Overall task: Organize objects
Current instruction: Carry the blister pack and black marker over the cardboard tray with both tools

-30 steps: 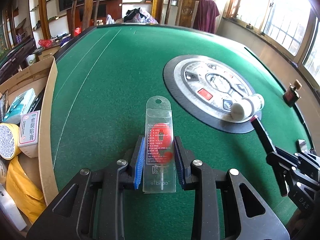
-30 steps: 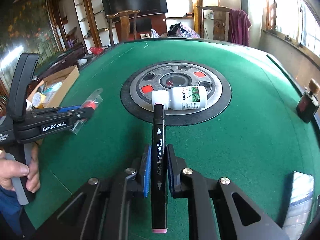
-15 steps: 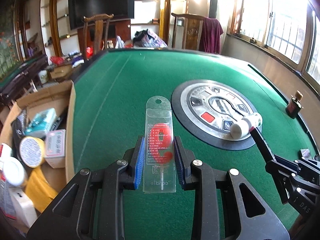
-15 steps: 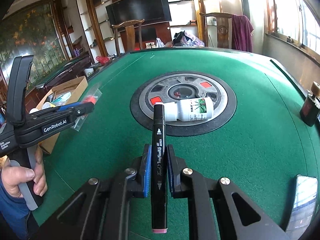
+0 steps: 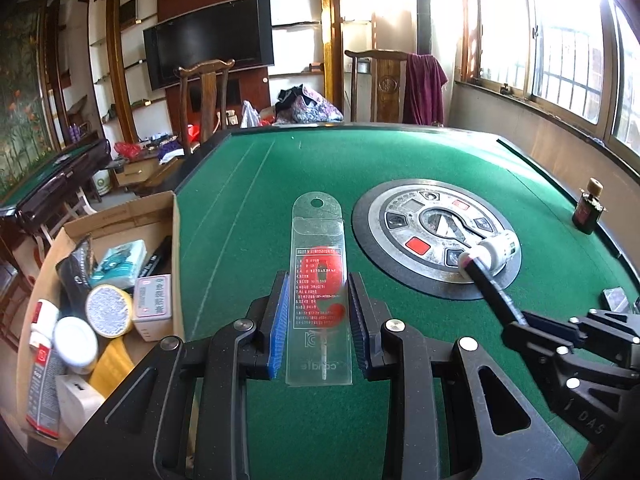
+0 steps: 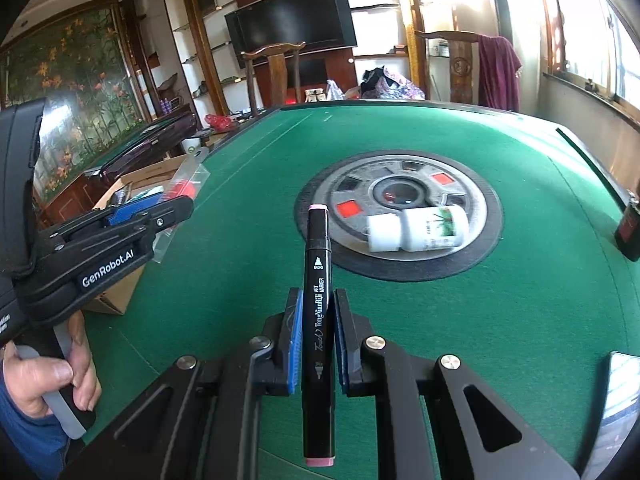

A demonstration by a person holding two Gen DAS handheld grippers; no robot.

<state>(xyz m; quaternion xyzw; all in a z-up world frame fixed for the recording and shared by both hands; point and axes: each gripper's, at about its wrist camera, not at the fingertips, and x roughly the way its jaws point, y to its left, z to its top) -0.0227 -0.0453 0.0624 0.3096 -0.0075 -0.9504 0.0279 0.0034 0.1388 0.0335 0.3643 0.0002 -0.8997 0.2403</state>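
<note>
My left gripper [image 5: 319, 320] is shut on a clear plastic packet with a red item inside [image 5: 319, 276], held above the green table near its left edge. It also shows in the right wrist view [image 6: 168, 212]. My right gripper [image 6: 316, 340] is shut on a black art marker [image 6: 317, 304] with pink ends, held upright above the table. In the left wrist view the marker [image 5: 494, 296] points toward a white bottle [image 5: 494, 250]. The bottle [image 6: 420, 228] lies on its side on the round centre panel [image 6: 400, 192].
An open cardboard box [image 5: 116, 224] beside the table's left edge holds several jars, boxes and packets. A small dark bottle [image 5: 587, 210] stands at the table's right edge. A flat shiny object [image 6: 620, 384] lies at front right. Chairs stand beyond the far edge.
Both grippers have risen and drawn back from the table while keeping their objects. The cardboard box has come further into the left wrist view.
</note>
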